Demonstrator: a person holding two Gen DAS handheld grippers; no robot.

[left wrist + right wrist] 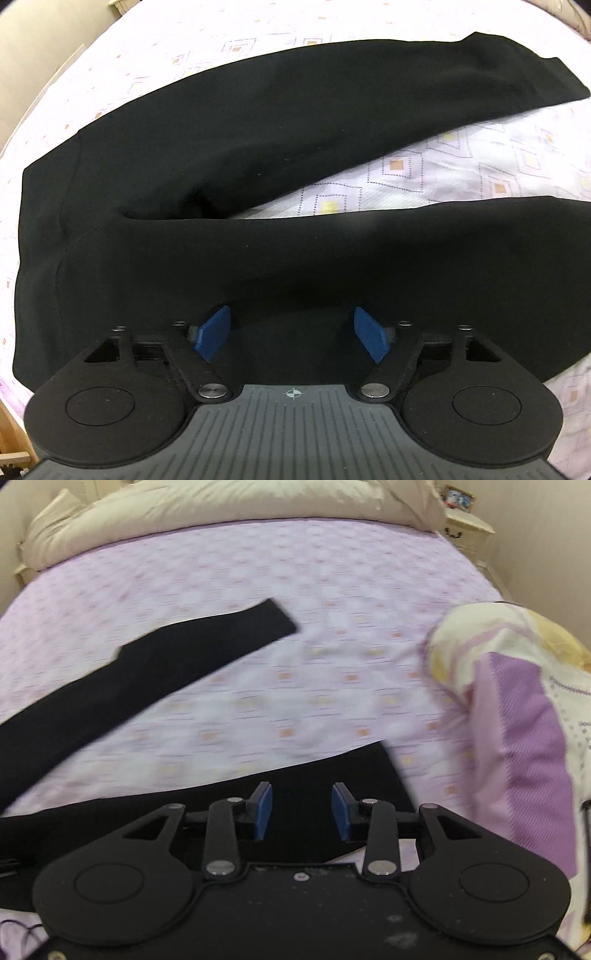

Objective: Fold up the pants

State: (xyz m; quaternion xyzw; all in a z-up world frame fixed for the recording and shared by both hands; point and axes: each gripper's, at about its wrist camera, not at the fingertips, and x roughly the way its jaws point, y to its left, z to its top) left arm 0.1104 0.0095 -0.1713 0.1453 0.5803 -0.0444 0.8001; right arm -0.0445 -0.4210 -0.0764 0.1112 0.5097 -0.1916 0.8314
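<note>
Light: soft, even, indoor; faint shadows.
Left wrist view: sharp, edges bent.
Right wrist view: motion blur everywhere.

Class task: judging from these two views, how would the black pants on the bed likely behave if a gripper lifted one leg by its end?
The black pants would probably drape limply: the cloth lies flat, following the bed sheet. They look thin, so likely light. The long near leg would probably trail, not rise whole.
</note>
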